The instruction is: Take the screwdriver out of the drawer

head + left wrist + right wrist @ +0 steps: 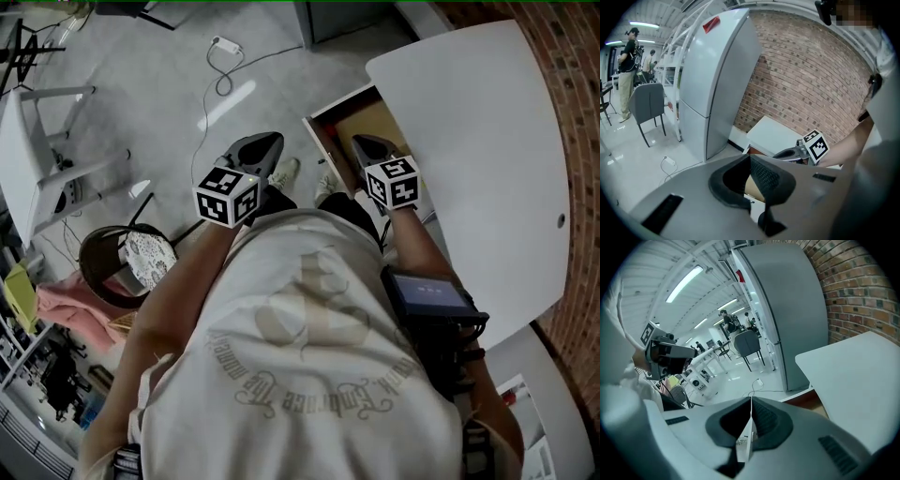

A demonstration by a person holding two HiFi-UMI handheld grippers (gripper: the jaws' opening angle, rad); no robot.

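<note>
The left gripper sits just left of frame centre in the head view, above bare floor, with its marker cube facing the camera. In the left gripper view its jaws are closed tip to tip with nothing clamped between them. The right gripper sits right of centre, over the open drawer. In the right gripper view its jaws are likewise pressed together at the tips and hold nothing. The drawer projects from under the white table, which fills the upper right of the head view beside the brick wall. The drawer's tan bottom is exposed in the top centre of the frame, beyond the right gripper. The screwdriver cannot be made out in any view; the part of the drawer beneath the right gripper is hidden. The two grippers are near each other but apart. A white cable lies on the floor at upper left. A tall grey refrigerator stands at centre left of the left gripper view, against the brick wall.
</note>
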